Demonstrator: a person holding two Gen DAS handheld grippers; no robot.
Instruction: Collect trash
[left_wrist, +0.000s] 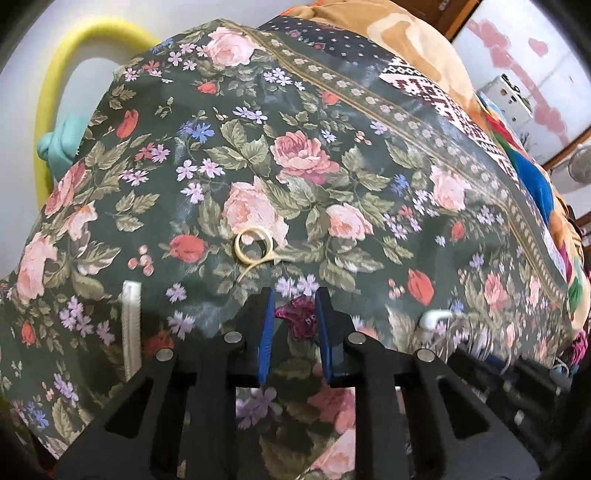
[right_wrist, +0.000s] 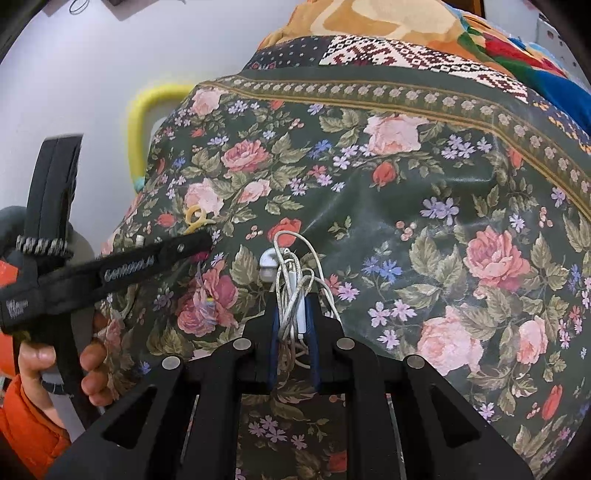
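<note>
Two grippers worked over a floral cloth (left_wrist: 332, 110) that filled most of both views. At the left edge of the right wrist view, a hand (right_wrist: 55, 365) in an orange sleeve (right_wrist: 26, 417) gripped the handle of the left gripper (right_wrist: 201, 245), whose black arm slanted from lower left toward the centre, tips angled down onto the cloth. In the left wrist view, the left gripper's blue-padded jaws stood a little apart at lower centre, with a crumpled magenta scrap (left_wrist: 295, 314) lying between them; whether the pads actually pressed on it could not be told. That scrap looked like thin foil or wrapper: very light, soft and crushable, so a pinch across its bunched middle would likely serve. Just above it, near the frame's centre, lay a pale rubber band (left_wrist: 253, 247), limp and stretchy, probably best taken where its loop stood up from the cloth. At lower left a white ribbed strip (left_wrist: 131, 325) lay flat.

Further right, at lower centre of the right wrist view, the right gripper (right_wrist: 293, 325) was clamped on a bundle of white cable (right_wrist: 291, 284), its coils and plug spilling above the pads. The cable looked light, springy and smooth, so a hold across the gathered loops should keep it from unravelling. The right gripper pointed steeply down at the cloth.
</note>
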